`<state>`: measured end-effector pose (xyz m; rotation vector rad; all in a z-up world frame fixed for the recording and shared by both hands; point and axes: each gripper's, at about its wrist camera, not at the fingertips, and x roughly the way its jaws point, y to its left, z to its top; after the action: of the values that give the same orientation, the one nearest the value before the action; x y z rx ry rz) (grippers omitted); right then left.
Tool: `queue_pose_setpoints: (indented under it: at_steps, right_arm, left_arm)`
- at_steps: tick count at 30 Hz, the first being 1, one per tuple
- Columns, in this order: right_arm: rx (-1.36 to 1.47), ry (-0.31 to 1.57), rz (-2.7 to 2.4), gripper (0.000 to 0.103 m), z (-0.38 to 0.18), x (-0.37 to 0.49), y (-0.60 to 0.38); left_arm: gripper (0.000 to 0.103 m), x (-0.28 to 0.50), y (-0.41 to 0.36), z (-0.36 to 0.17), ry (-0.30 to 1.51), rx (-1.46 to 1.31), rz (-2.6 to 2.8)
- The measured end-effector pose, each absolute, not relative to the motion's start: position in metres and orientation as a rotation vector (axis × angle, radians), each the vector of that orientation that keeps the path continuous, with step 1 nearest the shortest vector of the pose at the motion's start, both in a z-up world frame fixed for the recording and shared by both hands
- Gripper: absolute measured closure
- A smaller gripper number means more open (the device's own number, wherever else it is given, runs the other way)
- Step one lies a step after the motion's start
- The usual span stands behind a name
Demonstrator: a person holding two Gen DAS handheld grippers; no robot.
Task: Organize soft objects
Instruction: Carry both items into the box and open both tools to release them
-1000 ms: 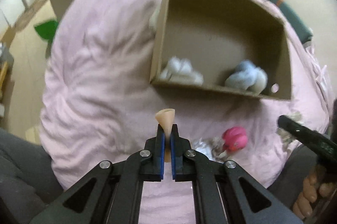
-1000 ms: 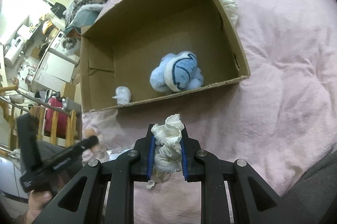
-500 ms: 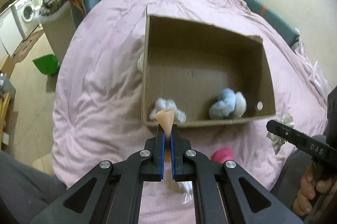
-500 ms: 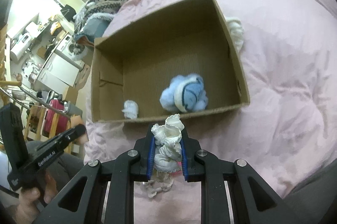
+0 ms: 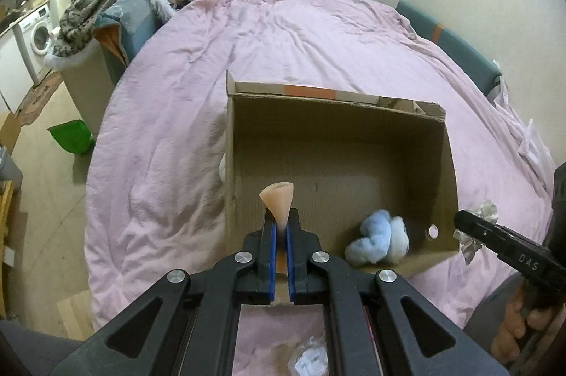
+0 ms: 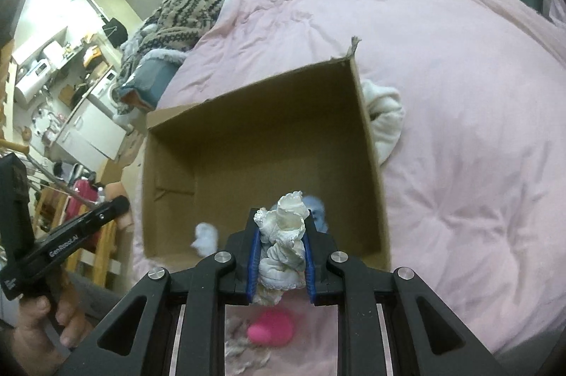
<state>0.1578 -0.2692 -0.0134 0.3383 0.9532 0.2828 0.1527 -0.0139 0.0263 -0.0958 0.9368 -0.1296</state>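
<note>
Left claw (image 5: 279, 231) pinches shut on a thin peach scrap (image 5: 277, 199), right claw (image 6: 281, 239) clamps a white rag (image 6: 283, 234), both short of the box (image 5: 438, 170) ahead — let go now and they could land on the blanket (image 5: 169, 135).

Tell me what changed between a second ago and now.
Both grippers rose and pulled back from the box: it now sits lower and smaller in each view, with more of the bed showing. Nothing was grabbed or released. The left gripper stays shut on the peach piece, the right gripper on the white cloth.
</note>
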Motion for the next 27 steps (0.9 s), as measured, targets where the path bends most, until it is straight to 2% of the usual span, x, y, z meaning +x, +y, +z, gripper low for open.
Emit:
queue_pose_setpoints:
  at_steps: [17,27]
  right_arm:
    - [0.085,1.067,0.157,0.081,-0.054,0.174,-0.246]
    - [0.087,1.049,0.174,0.081,-0.050,0.171,-0.243]
  left_arm:
    - [0.098,0.170,-0.028,-0.028,0.967,-0.046,-0.126]
    - [0.098,0.164,-0.026,-0.030,0.958,-0.034,-0.122]
